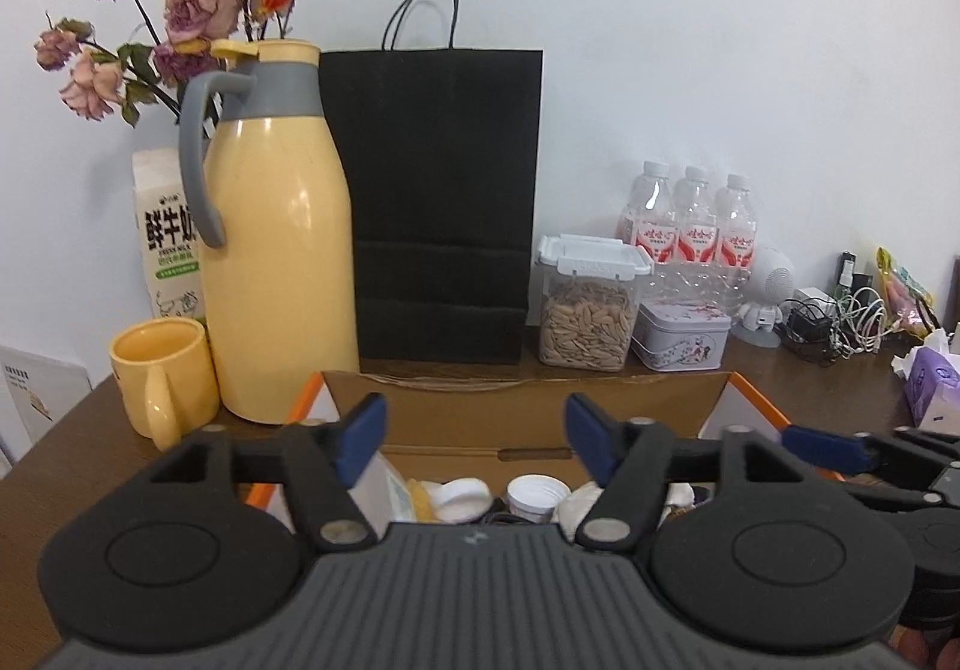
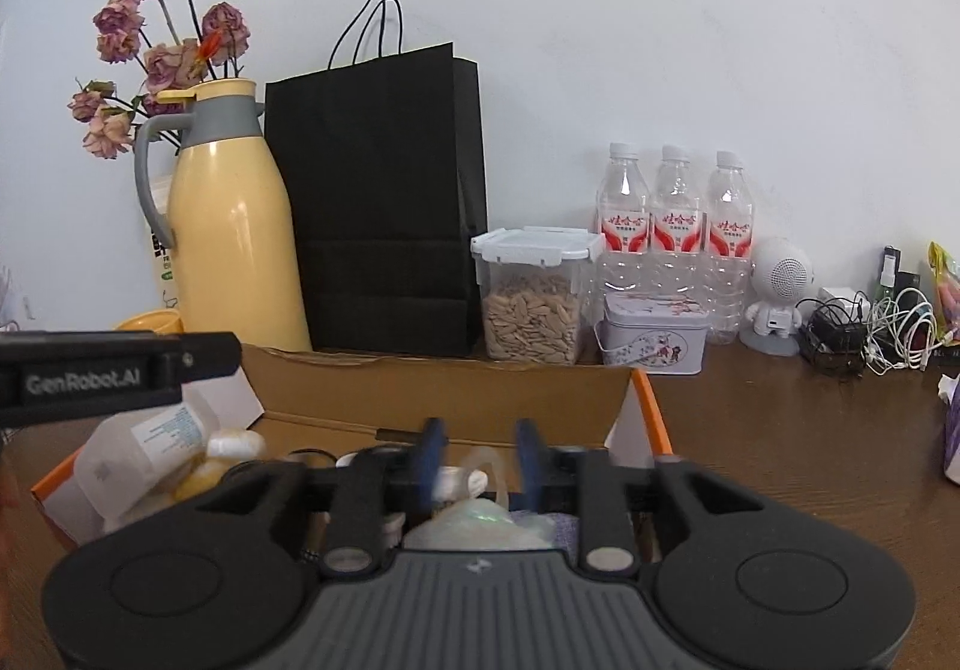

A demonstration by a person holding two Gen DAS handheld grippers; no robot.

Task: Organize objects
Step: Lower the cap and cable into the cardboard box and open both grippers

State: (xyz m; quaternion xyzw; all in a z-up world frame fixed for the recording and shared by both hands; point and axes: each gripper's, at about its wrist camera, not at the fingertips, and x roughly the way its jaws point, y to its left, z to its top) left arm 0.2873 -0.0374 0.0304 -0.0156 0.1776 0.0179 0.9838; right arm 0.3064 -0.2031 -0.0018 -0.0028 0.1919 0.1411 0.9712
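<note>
Glossy plastic jug (image 1: 276, 250), matt paper bag (image 1: 441, 202) (creased), wooden table (image 2: 780, 430).

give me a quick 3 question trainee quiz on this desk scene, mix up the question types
1. True or false: the tall black paper bag stands directly right of the yellow thermos jug with the grey handle.
2. How many clear water bottles with red labels stand in a row by the wall? A) two B) three C) five
3. Fill in: the left gripper and the right gripper both hover over the open ____ box.

Key: 1 true; 2 B; 3 cardboard
</note>
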